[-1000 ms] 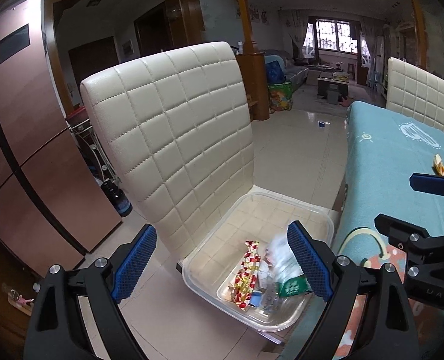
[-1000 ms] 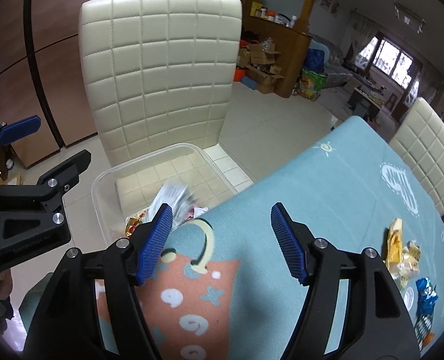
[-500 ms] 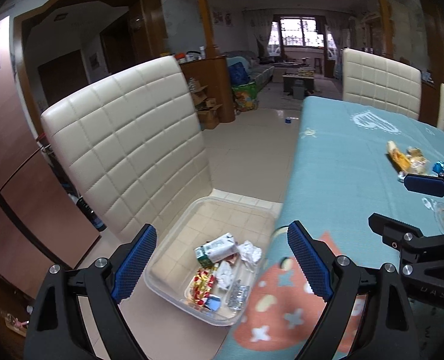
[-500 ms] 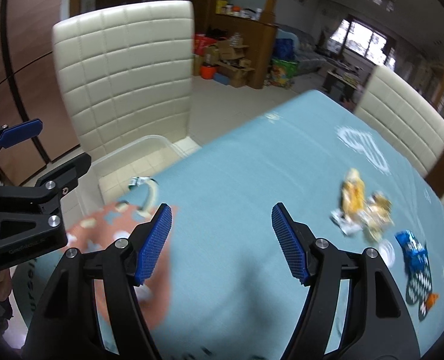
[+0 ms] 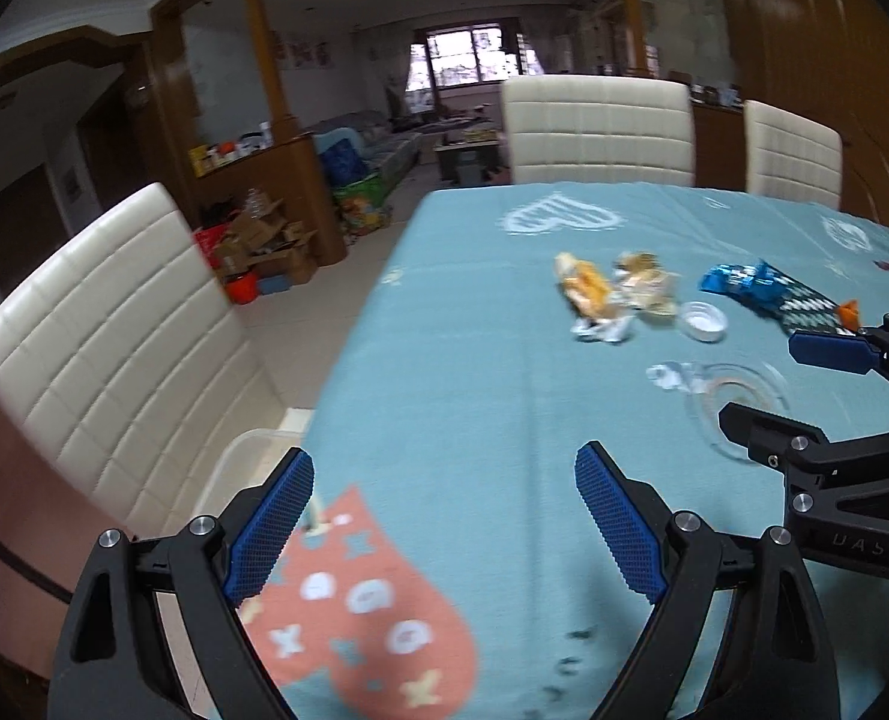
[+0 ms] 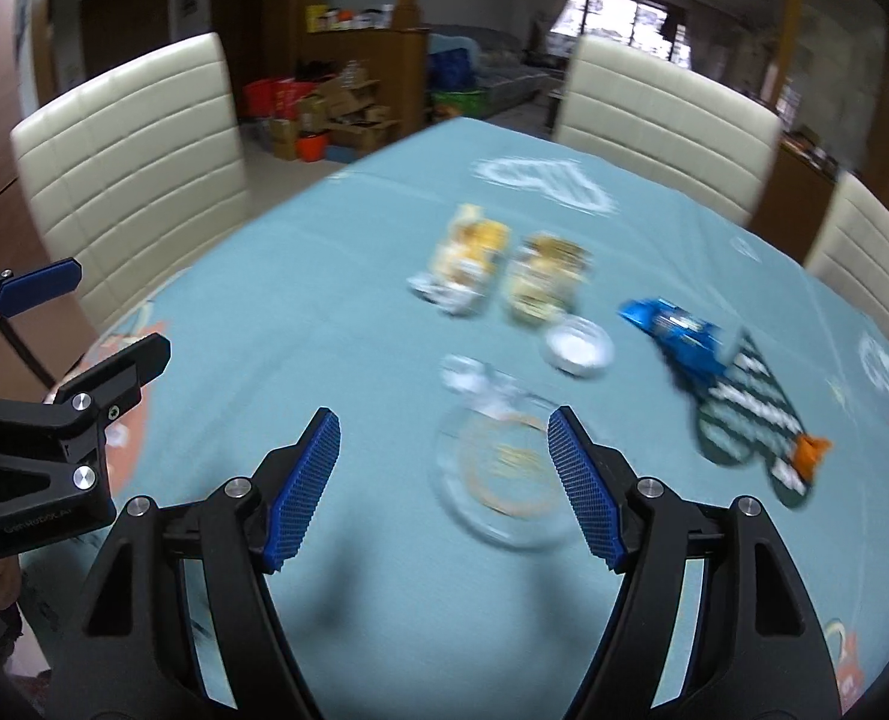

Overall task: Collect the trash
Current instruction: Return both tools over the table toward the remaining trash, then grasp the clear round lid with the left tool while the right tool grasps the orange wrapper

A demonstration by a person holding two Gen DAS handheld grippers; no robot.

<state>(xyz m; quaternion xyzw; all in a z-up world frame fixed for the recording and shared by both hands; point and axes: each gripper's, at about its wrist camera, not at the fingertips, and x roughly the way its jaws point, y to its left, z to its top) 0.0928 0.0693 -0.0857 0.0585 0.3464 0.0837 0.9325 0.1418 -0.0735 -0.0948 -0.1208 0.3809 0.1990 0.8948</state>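
**Both grippers over the tabletop, nothing in either**

Nearest us, the left gripper hangs over the near left corner of the tabletop, jaws spread wide and nothing between them, above a coral heart printed on the teal cloth. Just off that left edge, a sliver of the clear plastic bin peeks out on the seat of the cream chair; what lies inside it is hidden from here.

The right gripper is out over the middle of the tabletop, jaws parted just as wide, also carrying nothing. Right between its blue pads and a little beyond sits a clear glass dish with crumbs in it, and touching the dish's far rim is a scrap of clear crinkled plastic.

Further in, a small white cap lies just beside the dish. Behind it, near the centre, two crumpled wrappers lie side by side: a yellow-orange wrapper with a silvery end toward the left, and a pale tan wrapper next to it. Off toward the right edge, a blue foil wrapper lies touching a dark green and white patterned packet with an orange tip.

At the far edge of the tabletop stand two more cream chairs. Everything is a little smeared by motion blur.
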